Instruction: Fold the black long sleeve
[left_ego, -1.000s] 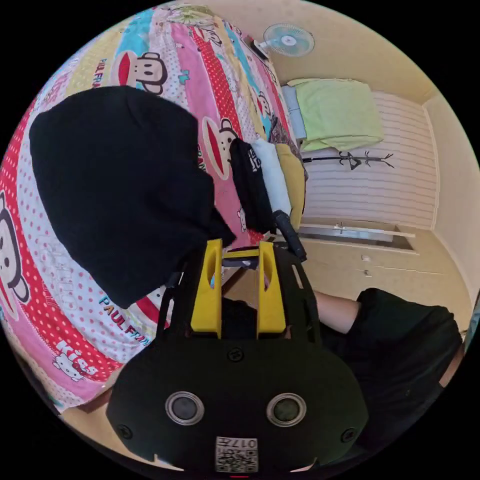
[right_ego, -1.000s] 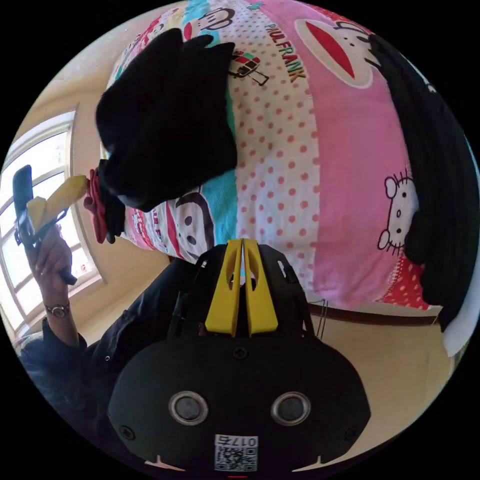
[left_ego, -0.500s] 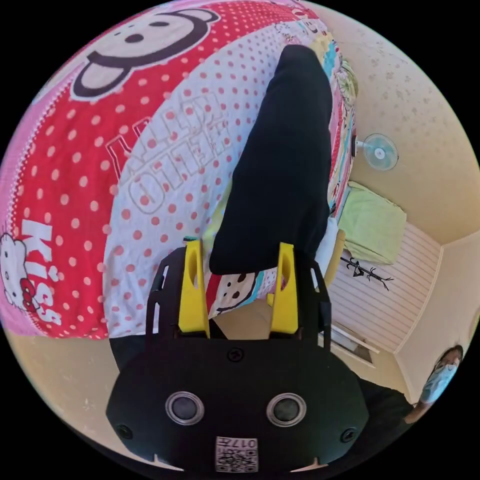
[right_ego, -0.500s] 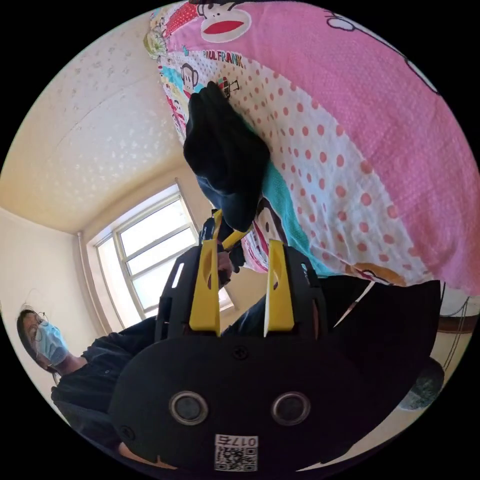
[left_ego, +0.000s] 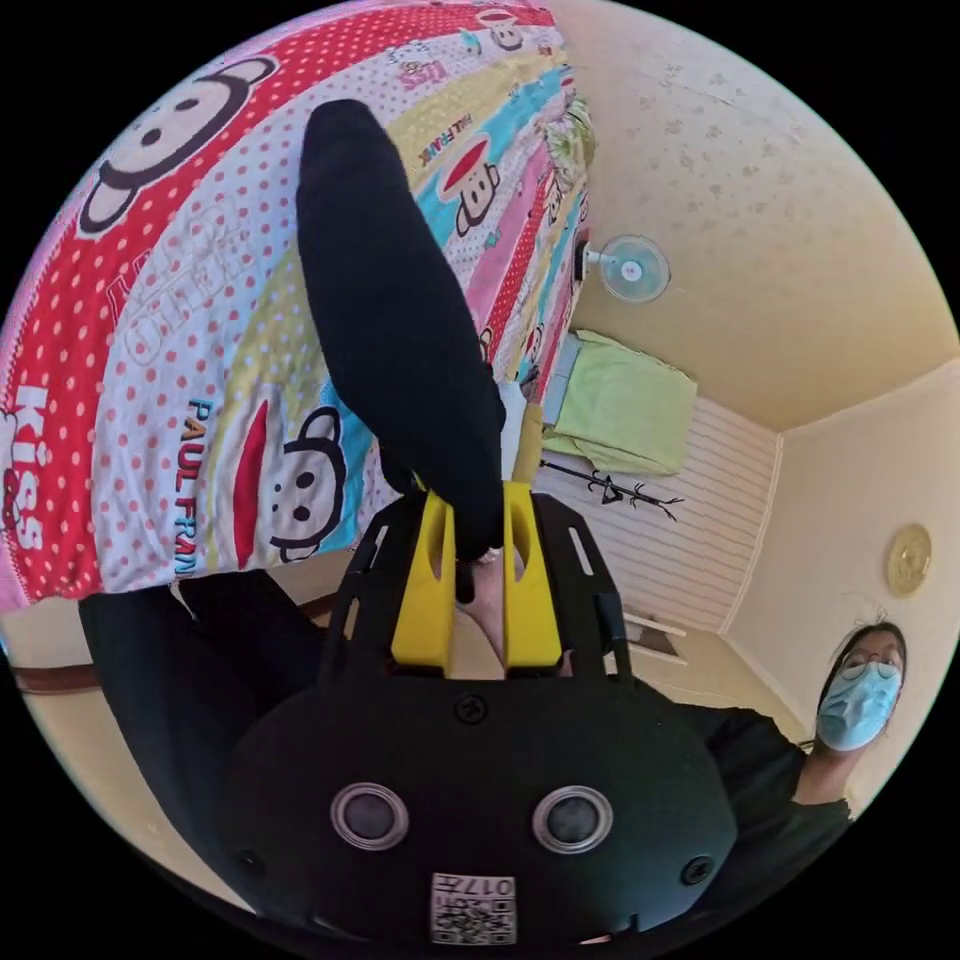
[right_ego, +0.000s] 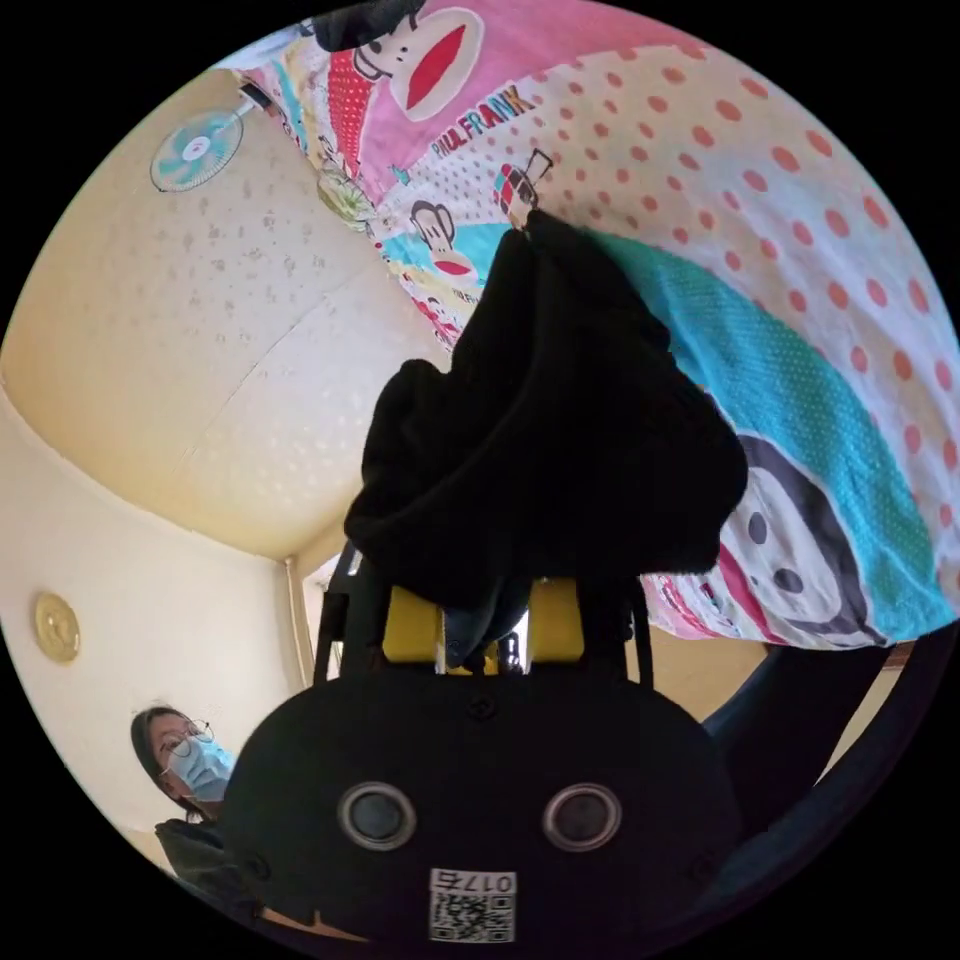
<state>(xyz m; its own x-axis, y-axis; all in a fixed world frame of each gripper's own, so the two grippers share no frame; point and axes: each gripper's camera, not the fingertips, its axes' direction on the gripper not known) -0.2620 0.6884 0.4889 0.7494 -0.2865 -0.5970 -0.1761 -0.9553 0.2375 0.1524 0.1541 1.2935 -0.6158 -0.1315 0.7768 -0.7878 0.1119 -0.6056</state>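
A cartoon-print bedsheet (left_ego: 180, 400) covers the bed, a fan (left_ego: 628, 268) hangs on the wall near a green cloth (left_ego: 620, 405), and a masked person (left_ego: 855, 690) stands by.

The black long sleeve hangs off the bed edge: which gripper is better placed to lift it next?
Hard to separate, probably the left gripper: its jaws pinch one narrow end of the black long sleeve. The right gripper is buried in bunched cloth, grip unclear.

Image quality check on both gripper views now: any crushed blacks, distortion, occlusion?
Left gripper view: strong fisheye bending of the bedsheet; black long sleeve crushed to a textureless shape. Right gripper view: the garment bunches close to the lens, faint folds only, covering the right gripper jaw tips; walls evenly lit.
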